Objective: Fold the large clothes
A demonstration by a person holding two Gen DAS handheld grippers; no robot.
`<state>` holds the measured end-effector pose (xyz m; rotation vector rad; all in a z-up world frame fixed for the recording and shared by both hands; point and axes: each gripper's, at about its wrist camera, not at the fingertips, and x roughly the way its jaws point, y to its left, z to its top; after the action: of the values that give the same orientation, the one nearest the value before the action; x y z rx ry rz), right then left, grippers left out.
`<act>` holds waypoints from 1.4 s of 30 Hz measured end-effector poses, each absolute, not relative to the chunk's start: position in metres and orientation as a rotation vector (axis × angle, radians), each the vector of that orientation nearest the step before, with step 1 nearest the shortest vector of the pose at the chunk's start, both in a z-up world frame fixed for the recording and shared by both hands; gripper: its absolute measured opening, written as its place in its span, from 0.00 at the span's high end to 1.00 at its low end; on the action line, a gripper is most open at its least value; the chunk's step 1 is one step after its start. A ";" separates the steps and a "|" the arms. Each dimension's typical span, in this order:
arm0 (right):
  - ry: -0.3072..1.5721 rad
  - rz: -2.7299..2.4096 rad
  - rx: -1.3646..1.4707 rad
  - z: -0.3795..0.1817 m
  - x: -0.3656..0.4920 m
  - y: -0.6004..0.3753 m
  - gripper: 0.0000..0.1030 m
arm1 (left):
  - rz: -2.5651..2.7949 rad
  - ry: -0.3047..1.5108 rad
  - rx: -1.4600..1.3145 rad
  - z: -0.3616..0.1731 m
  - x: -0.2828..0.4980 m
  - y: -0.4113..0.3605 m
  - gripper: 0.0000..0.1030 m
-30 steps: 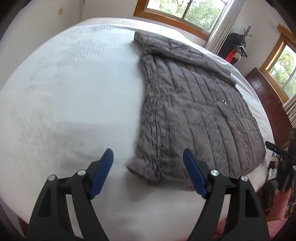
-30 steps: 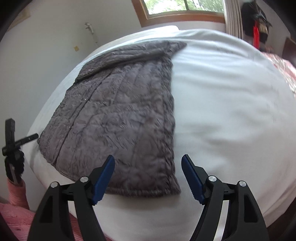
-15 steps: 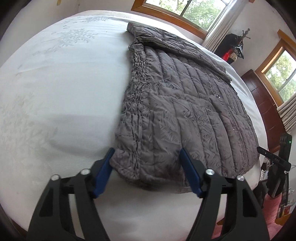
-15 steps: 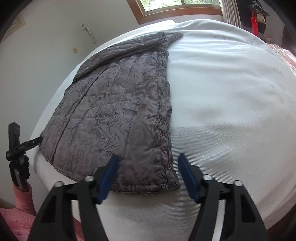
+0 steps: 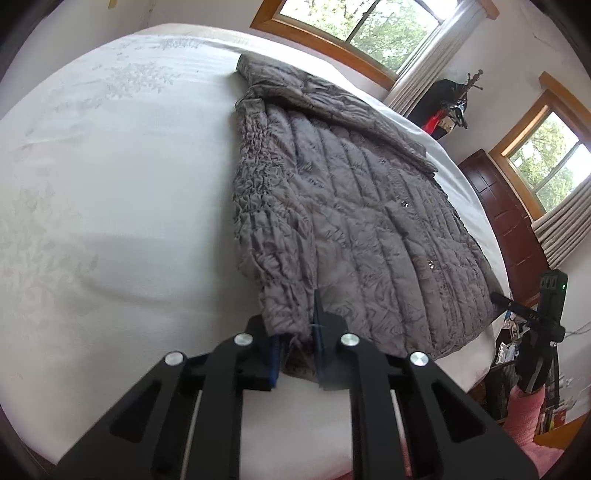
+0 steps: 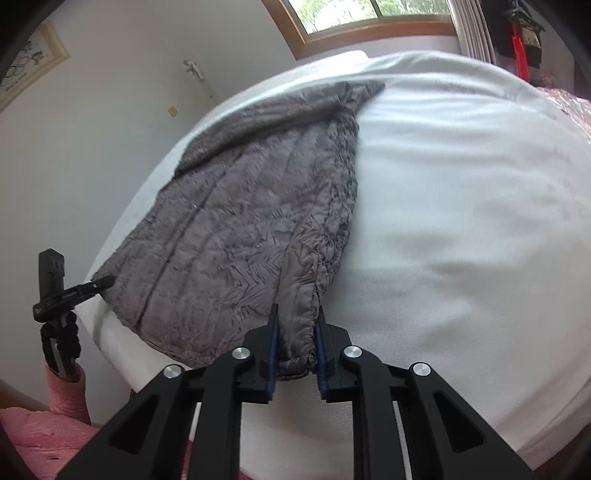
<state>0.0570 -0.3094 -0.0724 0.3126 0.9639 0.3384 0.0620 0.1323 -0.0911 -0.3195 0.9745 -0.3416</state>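
Soft daylight enters through the wood-framed windows at the far side, leaving the white patterned bedsheet bright and evenly lit with faint shadows. Fisheye distortion bends everything toward dark rounded corners. The right wrist view is slightly blurred.

Left gripper, tilted downward: black jaws with blue pads, just closed in, pinching a bunched corner of the quilted grey jacket at its near hem. Right gripper, likewise tilted downward: its jaws have also just closed and clamp the other near corner of the hem. A pink sleeve shows at lower left in the right wrist view.
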 end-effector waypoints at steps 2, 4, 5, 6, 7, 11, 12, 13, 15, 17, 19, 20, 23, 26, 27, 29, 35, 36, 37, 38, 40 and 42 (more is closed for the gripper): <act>0.977 0.331 0.308 -0.076 0.061 -0.309 0.84 | -0.335 0.987 -0.309 -0.096 0.064 0.131 0.88; 1.006 0.319 0.295 -0.085 0.065 -0.308 0.84 | -0.328 1.004 -0.310 -0.106 0.067 0.130 0.88; 1.022 0.315 0.294 -0.093 0.067 -0.306 0.84 | -0.329 0.999 -0.314 -0.108 0.066 0.131 0.88; 1.026 0.314 0.298 -0.095 0.067 -0.306 0.84 | -0.330 0.995 -0.316 -0.109 0.066 0.132 0.88; 1.027 0.315 0.306 -0.098 0.068 -0.307 0.84 | -0.330 0.987 -0.317 -0.109 0.065 0.132 0.88; 1.020 0.317 0.317 -0.097 0.067 -0.308 0.84 | -0.321 0.975 -0.298 -0.107 0.064 0.130 0.88; 1.019 0.315 0.313 -0.097 0.067 -0.307 0.84 | -0.318 0.972 -0.292 -0.106 0.064 0.129 0.88; 1.018 0.313 0.308 -0.097 0.066 -0.307 0.84 | -0.317 0.970 -0.287 -0.105 0.063 0.128 0.88; 1.003 0.314 0.306 -0.093 0.065 -0.307 0.84 | -0.315 0.963 -0.283 -0.102 0.062 0.128 0.89; 0.987 0.321 0.308 -0.085 0.062 -0.308 0.85 | -0.321 0.952 -0.290 -0.095 0.062 0.129 0.90; 0.961 0.335 0.307 -0.074 0.061 -0.310 0.85 | -0.338 0.930 -0.295 -0.083 0.062 0.129 0.90; 0.943 0.346 0.308 -0.065 0.061 -0.311 0.85 | -0.346 0.909 -0.296 -0.076 0.063 0.130 0.91; 0.890 0.365 0.300 -0.037 0.065 -0.312 0.85 | -0.380 0.870 -0.301 -0.053 0.069 0.130 0.91; 0.835 0.378 0.282 -0.007 0.078 -0.310 0.85 | -0.400 0.827 -0.292 -0.026 0.080 0.128 0.91; 0.819 0.379 0.274 0.003 0.084 -0.309 0.85 | -0.410 0.810 -0.285 -0.016 0.087 0.126 0.91; 0.788 0.381 0.263 0.023 0.100 -0.308 0.85 | -0.420 0.778 -0.268 0.003 0.099 0.122 0.91; 0.740 0.373 0.303 0.067 0.165 -0.317 0.86 | -0.422 0.711 -0.264 0.048 0.155 0.116 0.92; 0.738 0.368 0.314 0.072 0.176 -0.320 0.86 | -0.420 0.702 -0.264 0.053 0.164 0.116 0.92; 0.737 0.363 0.324 0.075 0.188 -0.321 0.86 | -0.405 0.690 -0.265 0.058 0.178 0.116 0.92; 0.738 0.354 0.334 0.080 0.205 -0.323 0.86 | -0.400 0.686 -0.269 0.062 0.187 0.116 0.92; 0.745 0.344 0.346 0.081 0.227 -0.324 0.86 | -0.395 0.678 -0.274 0.068 0.210 0.115 0.92; 0.762 0.328 0.368 0.082 0.252 -0.329 0.86 | -0.377 0.677 -0.286 0.070 0.236 0.115 0.92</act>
<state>0.2524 -0.3295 0.0816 0.3677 0.7617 0.3279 0.2357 0.1147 0.0704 -0.2860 0.6773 -0.3772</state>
